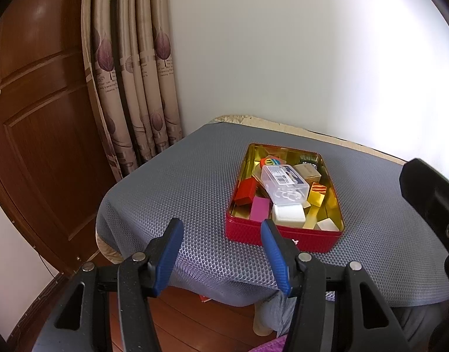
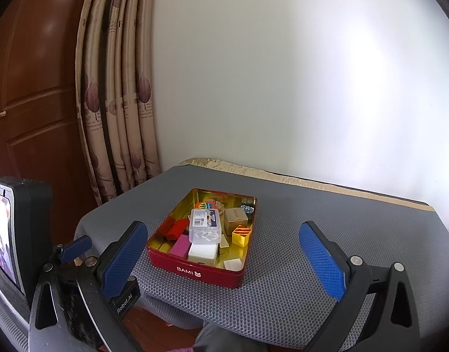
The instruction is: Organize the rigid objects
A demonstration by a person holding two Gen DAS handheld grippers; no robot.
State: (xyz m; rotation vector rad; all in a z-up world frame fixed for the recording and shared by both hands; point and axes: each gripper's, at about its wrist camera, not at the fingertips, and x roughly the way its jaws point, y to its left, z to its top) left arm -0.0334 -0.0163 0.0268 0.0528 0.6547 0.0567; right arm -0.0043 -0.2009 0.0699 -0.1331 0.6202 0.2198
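Tin [image 2: 195, 272] of red metal, lid off and gold inside, sits on a grey honeycomb mat [image 2: 298, 278] covering the tabletop, and everything else is placed from it. Inside the tin lies a jumble of small hard pieces: a clear plastic case [image 2: 205, 224] resting on top near the middle, a white block [image 2: 203, 251] just in front of it, a pink block [image 2: 180, 245] and a red block [image 2: 176, 228] to the left, a yellow striped box [image 2: 241, 234] to the right, and a gold box [image 2: 235, 216] behind that.

Both tools hover short of the tin's near wall, touching nothing. The left tool [image 1: 221, 259] is parted halfway and empty; the right tool [image 2: 223, 259] stands wide — also empty.

These pieces look light and stiff, unlikely to crush. The clear case probably has slick sides and is best pinched across its narrow width. The blocks offer flat, parallel faces — good holds, though they are crowded together, so the topmost case likely needs lifting first.
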